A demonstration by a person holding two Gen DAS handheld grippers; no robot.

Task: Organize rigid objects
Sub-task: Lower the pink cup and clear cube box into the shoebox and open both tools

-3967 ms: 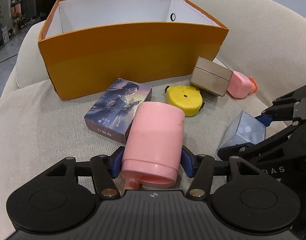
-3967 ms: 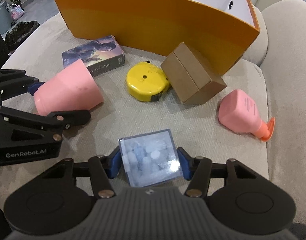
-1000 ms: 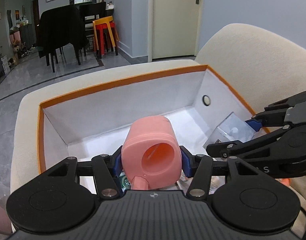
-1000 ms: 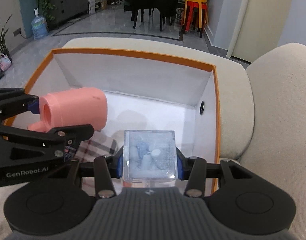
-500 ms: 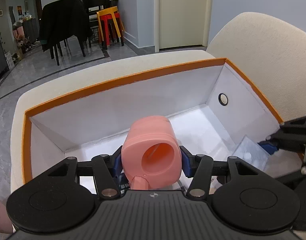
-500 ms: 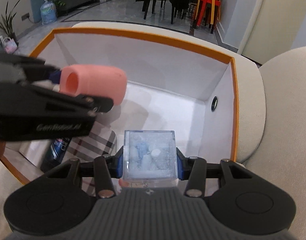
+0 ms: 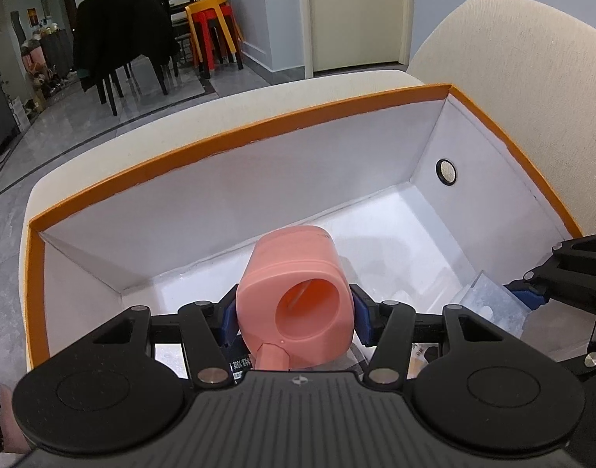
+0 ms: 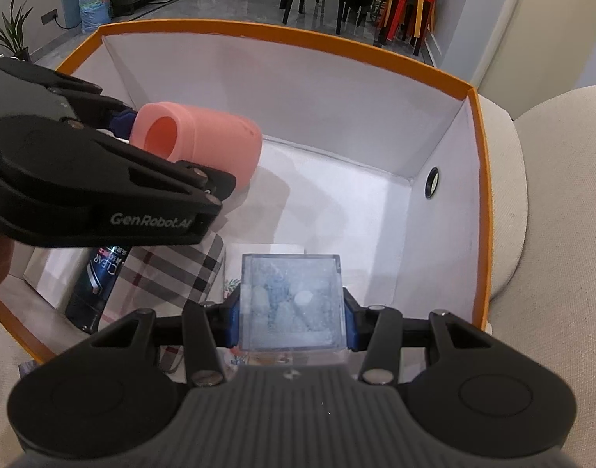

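Note:
My left gripper (image 7: 295, 314) is shut on a pink plastic cup (image 7: 296, 292) held on its side, mouth toward the camera, over the inside of the orange box (image 7: 235, 132). The right wrist view shows the same pink cup (image 8: 204, 144) at the left, above the box floor. My right gripper (image 8: 291, 319) is shut on a clear plastic cube (image 8: 291, 304) with pale shapes inside, held over the near right part of the orange box (image 8: 478, 179). That clear cube (image 7: 493, 304) and the right gripper's black fingers (image 7: 571, 273) show at the right edge of the left wrist view.
A dark spray can (image 8: 97, 284), a plaid box (image 8: 173, 273) and a white packet (image 8: 44, 273) lie inside the box near its front wall. The box stands on a beige sofa (image 8: 551, 234) with a raised cushion (image 7: 512, 70) to the right. Chairs (image 7: 122, 39) stand on the floor beyond.
Both grippers have sunk a little and tipped further down into the box, each keeping its object. The box walls fill more of both views than a second ago.

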